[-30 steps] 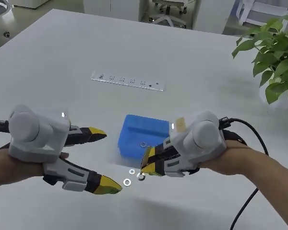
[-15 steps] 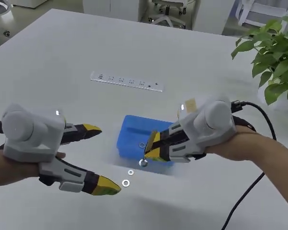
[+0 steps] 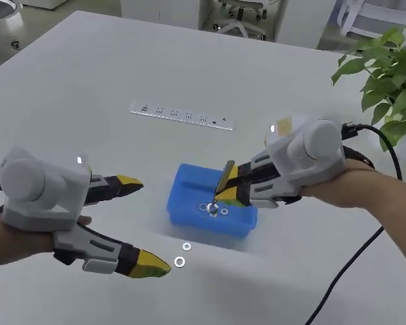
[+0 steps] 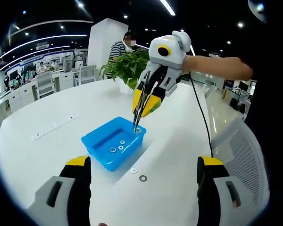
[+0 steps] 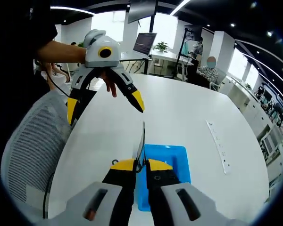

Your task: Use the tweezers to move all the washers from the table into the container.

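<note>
Clamping tweezers (image 5: 141, 141), right claw (image 5: 141, 165), washer (image 4: 137, 130) at tips

We find no words, numbers or brands that we can read. The power strip (image 3: 181, 116), on the table beyond the container (image 3: 193, 181), bears small dark marks by its sockets, too small for us to make out. In the right gripper view a screen (image 5: 145, 43) far behind the container shows faint lines that are too blurred to read.
</note>
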Tool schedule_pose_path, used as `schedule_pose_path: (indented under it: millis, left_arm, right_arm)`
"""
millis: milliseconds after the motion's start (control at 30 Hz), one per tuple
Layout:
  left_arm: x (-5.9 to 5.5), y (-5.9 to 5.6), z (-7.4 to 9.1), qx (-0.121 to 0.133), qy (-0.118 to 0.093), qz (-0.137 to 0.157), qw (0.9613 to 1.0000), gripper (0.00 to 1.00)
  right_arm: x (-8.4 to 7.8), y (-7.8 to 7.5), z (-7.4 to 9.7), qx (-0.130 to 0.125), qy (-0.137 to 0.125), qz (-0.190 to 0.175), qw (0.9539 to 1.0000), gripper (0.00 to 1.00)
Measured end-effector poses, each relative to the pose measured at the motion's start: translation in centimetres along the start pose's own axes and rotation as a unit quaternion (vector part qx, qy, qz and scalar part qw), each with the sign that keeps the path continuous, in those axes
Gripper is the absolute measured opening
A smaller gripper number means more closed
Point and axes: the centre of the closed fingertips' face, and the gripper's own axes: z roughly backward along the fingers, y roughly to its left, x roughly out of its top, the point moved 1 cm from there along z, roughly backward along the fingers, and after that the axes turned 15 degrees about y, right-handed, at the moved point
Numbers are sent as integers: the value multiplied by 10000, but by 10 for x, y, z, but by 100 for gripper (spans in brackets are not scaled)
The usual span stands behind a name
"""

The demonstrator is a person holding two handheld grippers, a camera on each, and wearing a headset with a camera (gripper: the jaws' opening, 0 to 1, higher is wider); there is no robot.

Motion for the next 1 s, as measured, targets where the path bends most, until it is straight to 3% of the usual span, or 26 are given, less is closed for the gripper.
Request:
schedule_pose_path:
  millis: [600, 1000]
  left_arm:
    - [0, 6, 3, 56, -39, 35, 10000, 99]
    - [4, 9, 3, 69, -64, 28, 10000, 99]
  right_arm:
    - [-31, -26, -29, -134, 292, -133, 9994, 9]
    - [-53, -26, -50, -117, 422, -368, 9984, 9]
